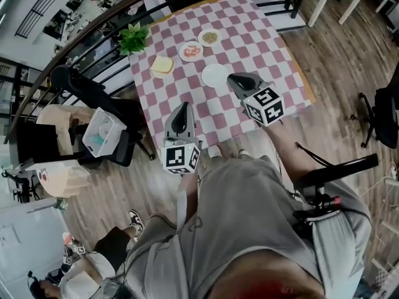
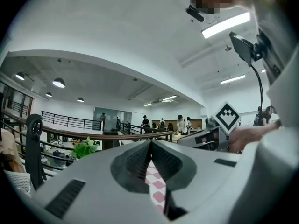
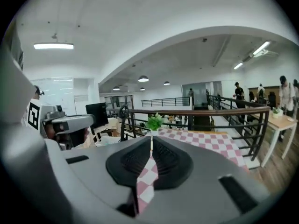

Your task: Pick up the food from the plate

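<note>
Both grippers shut and empty, food on the table
Head view: left gripper [image 1: 184, 106] and right gripper [image 1: 230, 77] hang at the near edge of the checked table [image 1: 262, 36], touching nothing; bread slice [image 1: 163, 65] and plate of red food [image 1: 191, 51] lie farther in, apart from both. Left gripper view: jaws pressed together, nothing between. Right gripper view: jaws together, empty, checked cloth beyond

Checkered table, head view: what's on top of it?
Plant, bread slice, plate of red food, plate of brown food, empty plate. The right gripper covers some cloth beside that plate.
</note>
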Action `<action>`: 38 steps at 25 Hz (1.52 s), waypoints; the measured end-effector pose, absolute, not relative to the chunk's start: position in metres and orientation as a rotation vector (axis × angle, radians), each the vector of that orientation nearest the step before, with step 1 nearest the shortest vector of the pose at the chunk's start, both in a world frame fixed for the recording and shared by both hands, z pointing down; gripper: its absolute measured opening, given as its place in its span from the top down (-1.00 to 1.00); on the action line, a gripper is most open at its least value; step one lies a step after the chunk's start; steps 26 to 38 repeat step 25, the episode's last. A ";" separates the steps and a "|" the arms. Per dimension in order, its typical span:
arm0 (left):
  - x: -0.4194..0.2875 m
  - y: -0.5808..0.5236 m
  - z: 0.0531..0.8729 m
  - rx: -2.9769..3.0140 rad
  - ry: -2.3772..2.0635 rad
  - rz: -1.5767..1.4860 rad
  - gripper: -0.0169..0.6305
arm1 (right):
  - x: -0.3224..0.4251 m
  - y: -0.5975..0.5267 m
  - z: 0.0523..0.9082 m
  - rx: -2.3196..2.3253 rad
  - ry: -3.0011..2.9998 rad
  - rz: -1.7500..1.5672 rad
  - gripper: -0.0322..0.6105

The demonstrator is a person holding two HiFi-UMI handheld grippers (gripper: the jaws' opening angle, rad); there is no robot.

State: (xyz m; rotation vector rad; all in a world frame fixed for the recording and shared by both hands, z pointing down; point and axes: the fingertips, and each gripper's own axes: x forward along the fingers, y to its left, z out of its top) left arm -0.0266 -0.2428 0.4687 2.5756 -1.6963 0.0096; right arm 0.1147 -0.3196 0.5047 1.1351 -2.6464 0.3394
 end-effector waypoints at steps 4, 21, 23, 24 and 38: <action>-0.001 -0.223 0.469 2.551 -1.713 0.053 0.92 | 0.123 -0.292 0.479 1.127 -2.718 0.218 0.86; 0.039 -0.182 0.452 2.629 -1.638 -0.017 0.92 | 0.133 -0.214 0.455 1.151 -2.763 0.166 0.86; 0.036 -0.176 0.457 2.612 -1.631 -0.022 0.92 | 0.130 -0.206 0.462 1.142 -2.757 0.198 0.86; 0.034 -0.172 0.460 2.603 -1.627 -0.020 0.92 | 0.128 -0.201 0.466 1.137 -2.753 0.216 0.86; 0.032 -0.167 0.464 2.595 -1.622 -0.016 0.92 | 0.126 -0.196 0.470 1.132 -2.749 0.235 0.86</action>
